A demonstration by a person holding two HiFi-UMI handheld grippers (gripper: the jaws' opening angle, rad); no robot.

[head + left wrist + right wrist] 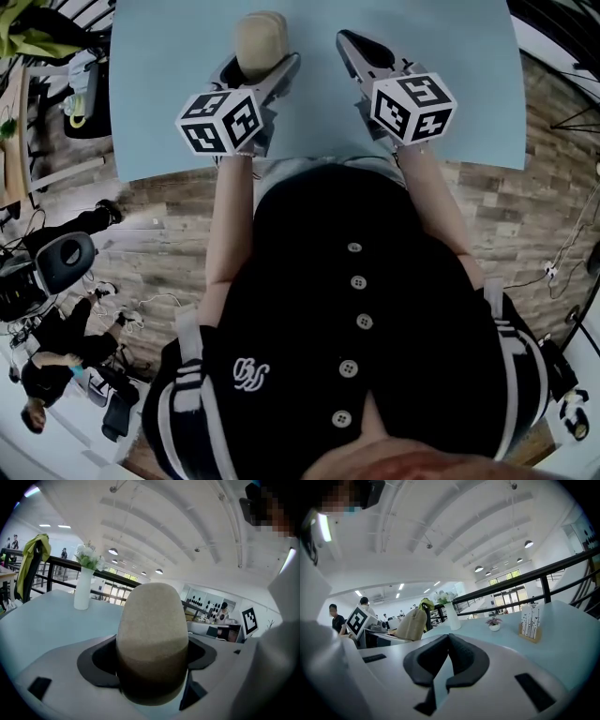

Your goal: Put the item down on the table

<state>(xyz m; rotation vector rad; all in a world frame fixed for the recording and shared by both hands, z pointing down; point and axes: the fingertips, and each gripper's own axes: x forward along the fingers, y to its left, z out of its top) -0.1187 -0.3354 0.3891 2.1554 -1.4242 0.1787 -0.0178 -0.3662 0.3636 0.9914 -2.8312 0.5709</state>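
A beige, rounded, egg-shaped item [261,39] stands upright between the jaws of my left gripper [261,67], over the near part of the light blue table [169,84]. In the left gripper view the item [152,634] fills the gap, and the left gripper [152,667] is shut on its lower half. Whether its base touches the table is hidden. My right gripper [347,42] hovers to the right of it, shut with nothing held. In the right gripper view the right gripper [448,638] has its pads together, and the item [411,624] shows off to the left.
Farther along the table stand a white vase with flowers [83,590], a small potted plant [493,625] and a wooden card holder [529,626]. A black railing [543,576] runs behind the table. The table's near edge [309,159] is at the person's waist.
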